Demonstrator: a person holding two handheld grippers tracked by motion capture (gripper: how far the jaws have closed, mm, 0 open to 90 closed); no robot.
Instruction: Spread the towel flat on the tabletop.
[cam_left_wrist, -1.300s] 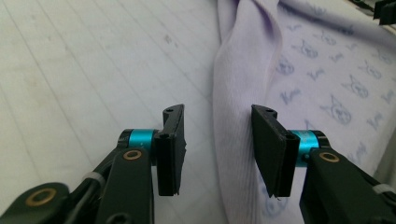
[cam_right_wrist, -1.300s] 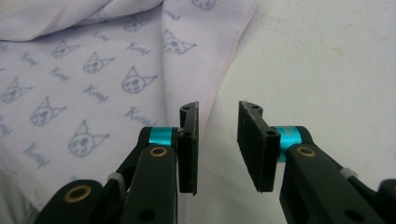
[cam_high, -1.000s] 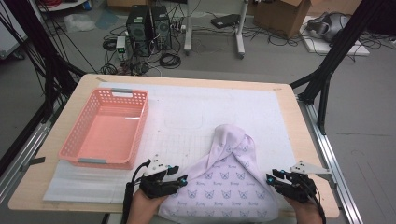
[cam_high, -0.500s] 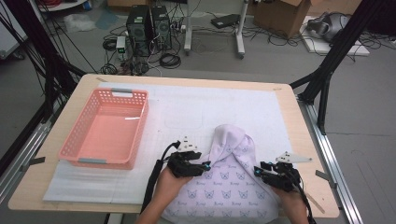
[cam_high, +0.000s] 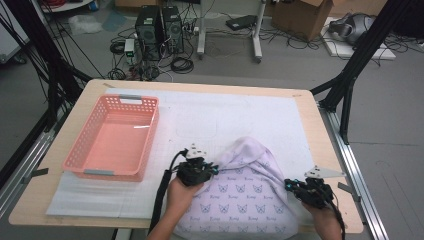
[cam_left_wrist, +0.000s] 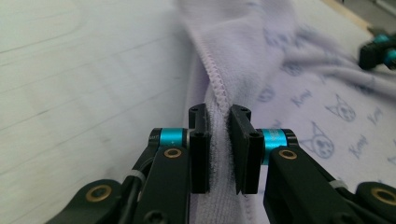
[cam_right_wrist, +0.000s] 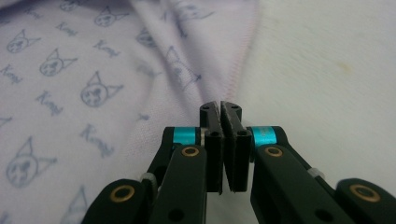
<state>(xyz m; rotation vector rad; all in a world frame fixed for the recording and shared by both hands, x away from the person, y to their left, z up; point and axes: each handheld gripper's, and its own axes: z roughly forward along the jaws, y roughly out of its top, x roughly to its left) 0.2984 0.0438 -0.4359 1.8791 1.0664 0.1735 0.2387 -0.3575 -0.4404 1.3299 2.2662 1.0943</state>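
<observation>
1. Lilac terry cloth, a towel (cam_high: 245, 195) printed with small cat faces, lies rumpled on the near right part of the counter (cam_high: 65, 197), on a white mat (cam_high: 235, 112), with a raised hump toward the middle.
2. Work in hand looks like folding or tidying this towel, and it seems to be at an early stage: the cloth is bunched, no neat fold shows, and the pink basket (cam_high: 114, 137) to its left has nothing in it.
3. Left gripper (cam_left_wrist: 219, 128) sits at the towel's left edge; its jaws have just been closing, and its own view shows the stitched hem pinched between the two fingers (cam_left_wrist: 200, 140), so that edge looks gripped.
4. Right gripper (cam_right_wrist: 221, 114) is at the towel's right edge near the counter's rim; its jaws have just been closing and now stand nearly together. A thin bit of hem seems to run in between them, but I cannot tell for sure that cloth is caught.
5. Left to do, by my judgement: lift or spread the cloth by both edges, fold it, and perhaps move it to the basket.
6. Writing: a short script word repeats beside each cat face, beginning with "K"; the rest is too blurred to read. No brand label is visible.
</observation>
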